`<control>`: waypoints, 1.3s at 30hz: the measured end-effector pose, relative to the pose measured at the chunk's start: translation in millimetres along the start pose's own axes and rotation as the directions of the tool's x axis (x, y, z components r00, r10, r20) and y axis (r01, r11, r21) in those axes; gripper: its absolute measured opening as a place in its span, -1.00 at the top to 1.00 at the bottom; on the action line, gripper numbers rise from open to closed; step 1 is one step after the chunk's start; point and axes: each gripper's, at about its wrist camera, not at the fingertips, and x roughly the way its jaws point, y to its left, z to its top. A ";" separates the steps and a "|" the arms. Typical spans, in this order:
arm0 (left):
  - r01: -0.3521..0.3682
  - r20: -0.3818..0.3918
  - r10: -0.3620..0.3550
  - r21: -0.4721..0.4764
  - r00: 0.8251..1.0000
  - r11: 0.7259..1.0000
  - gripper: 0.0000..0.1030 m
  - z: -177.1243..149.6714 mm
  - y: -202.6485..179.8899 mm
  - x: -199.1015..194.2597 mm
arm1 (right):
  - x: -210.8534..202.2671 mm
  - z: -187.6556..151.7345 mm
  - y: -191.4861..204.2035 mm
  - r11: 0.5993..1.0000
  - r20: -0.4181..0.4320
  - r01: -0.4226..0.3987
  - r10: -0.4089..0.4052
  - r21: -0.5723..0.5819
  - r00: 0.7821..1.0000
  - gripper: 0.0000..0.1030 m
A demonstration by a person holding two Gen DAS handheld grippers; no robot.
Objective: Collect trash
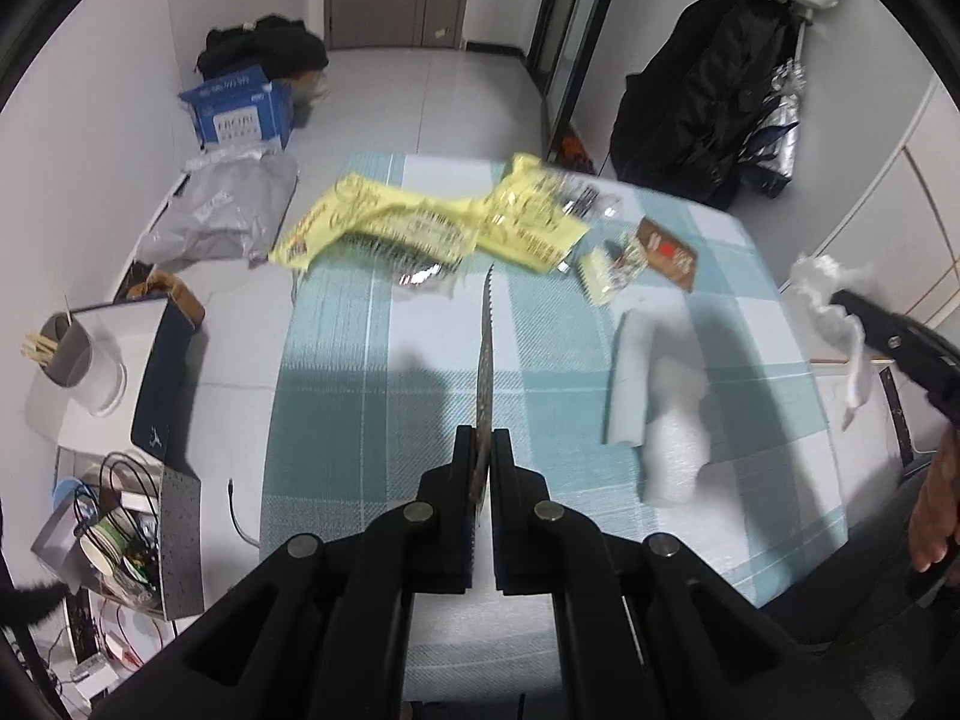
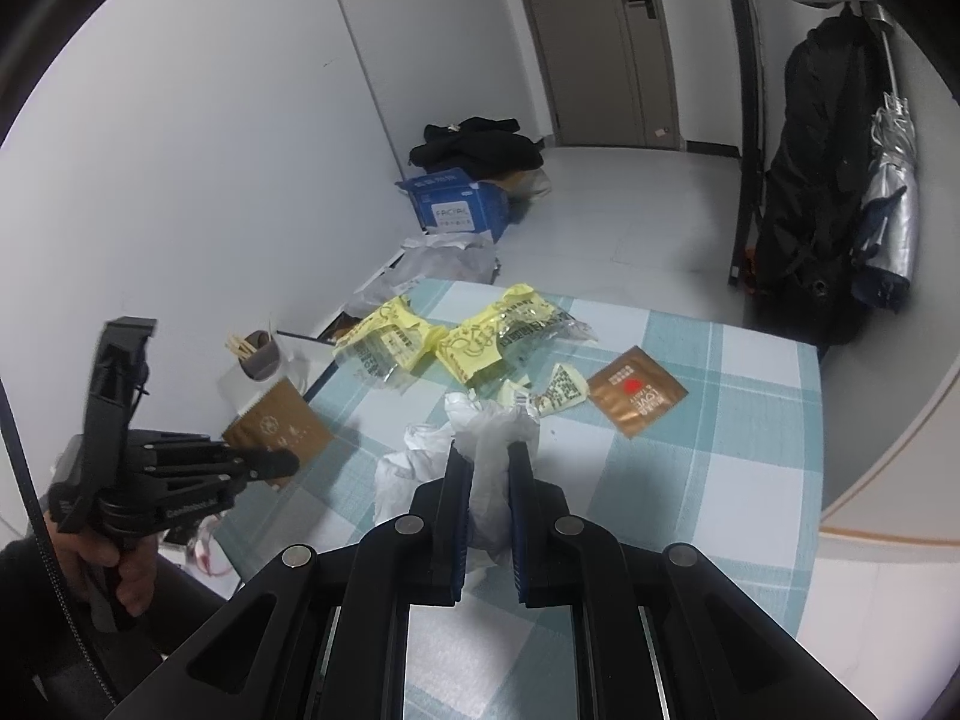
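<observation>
My left gripper [image 1: 483,438] is shut on a thin brown foil wrapper [image 1: 485,348], seen edge-on with its serrated rim and held above the teal checked tablecloth [image 1: 372,420]. From the right wrist view the same wrapper [image 2: 276,426] hangs flat at the left gripper [image 2: 288,463]. My right gripper [image 2: 489,456] is shut on a crumpled white tissue [image 2: 492,420]; the left wrist view shows it at the far right [image 1: 846,300]. On the cloth lie yellow wrappers [image 1: 420,216], a small torn yellow piece [image 2: 558,390], a brown sachet [image 2: 636,396] and a white foam sheet [image 1: 654,384].
Left of the table on the floor are a blue carton [image 1: 240,114], a grey plastic bag [image 1: 222,210], a white appliance with a grey cup of sticks [image 1: 72,348] and a box of cables [image 1: 120,528]. A black coat [image 1: 702,102] hangs beyond the far right corner.
</observation>
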 end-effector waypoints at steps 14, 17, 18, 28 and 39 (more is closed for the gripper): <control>0.093 0.161 -0.104 0.073 0.981 0.993 1.00 26.0 -41.4 -59.2 | -68.3 19.0 -10.0 0.995 0.127 -0.004 -0.008 0.096 0.992 0.80; 0.124 0.190 -0.143 0.108 0.971 0.986 1.00 35.9 -59.2 -71.8 | -96.9 23.6 -14.6 0.995 0.177 0.012 -0.030 0.098 0.984 0.80; 0.142 0.199 -0.165 0.127 0.966 0.982 1.00 40.7 -68.8 -77.0 | -105.4 25.0 -17.2 0.994 0.190 0.020 -0.039 0.103 0.981 0.80; 0.273 0.206 -0.345 0.313 0.916 0.910 1.00 65.7 -160.8 -113.6 | -218.2 13.5 -68.5 0.967 0.331 0.126 -0.196 0.221 0.923 0.80; 0.424 -0.025 -0.484 0.522 0.875 0.740 1.00 61.2 -303.2 -102.2 | -305.0 -81.4 -154.3 0.840 0.295 0.272 -0.439 0.469 0.849 0.80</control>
